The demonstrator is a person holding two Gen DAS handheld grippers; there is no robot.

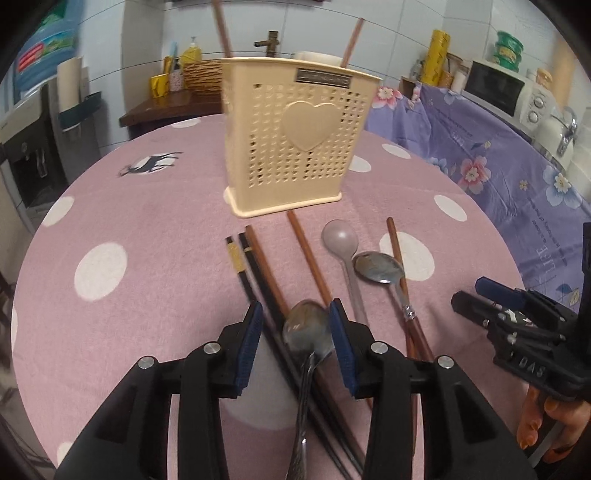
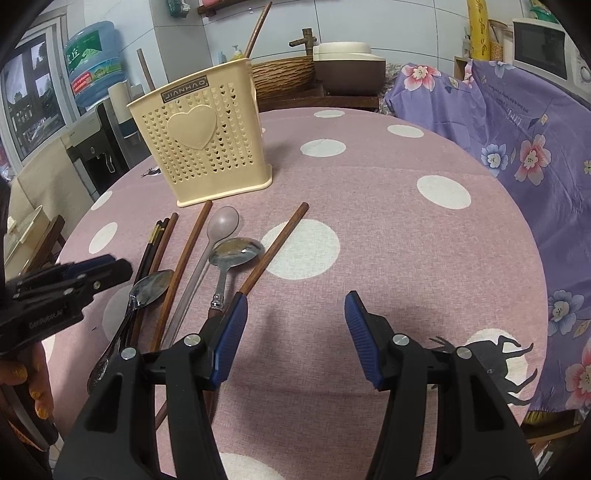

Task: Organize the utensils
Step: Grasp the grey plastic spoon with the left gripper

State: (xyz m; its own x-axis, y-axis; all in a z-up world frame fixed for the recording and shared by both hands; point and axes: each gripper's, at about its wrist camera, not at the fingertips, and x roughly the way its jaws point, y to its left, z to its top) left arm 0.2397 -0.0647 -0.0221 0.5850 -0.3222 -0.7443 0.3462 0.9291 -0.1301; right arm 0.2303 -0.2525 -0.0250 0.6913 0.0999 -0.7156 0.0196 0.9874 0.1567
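Observation:
A cream perforated utensil holder (image 1: 295, 144) with a heart stands on the pink dotted table, with two brown chopsticks (image 1: 221, 26) in it; it also shows in the right wrist view (image 2: 201, 144). In front lie black chopsticks (image 1: 255, 273), brown chopsticks (image 1: 308, 258), a pale plastic spoon (image 1: 341, 236) and a metal spoon (image 1: 378, 267). My left gripper (image 1: 295, 325) is open, its jaws either side of another metal spoon (image 1: 306, 328) lying on the chopsticks. My right gripper (image 2: 295, 306) is open and empty over the cloth, right of the utensils.
A purple flowered cloth (image 1: 480, 147) covers the counter at right, with a microwave (image 1: 498, 86) on it. A water dispenser (image 1: 33, 147) stands at left. A wicker basket (image 2: 282, 74) and a tap (image 2: 304, 38) are behind the table.

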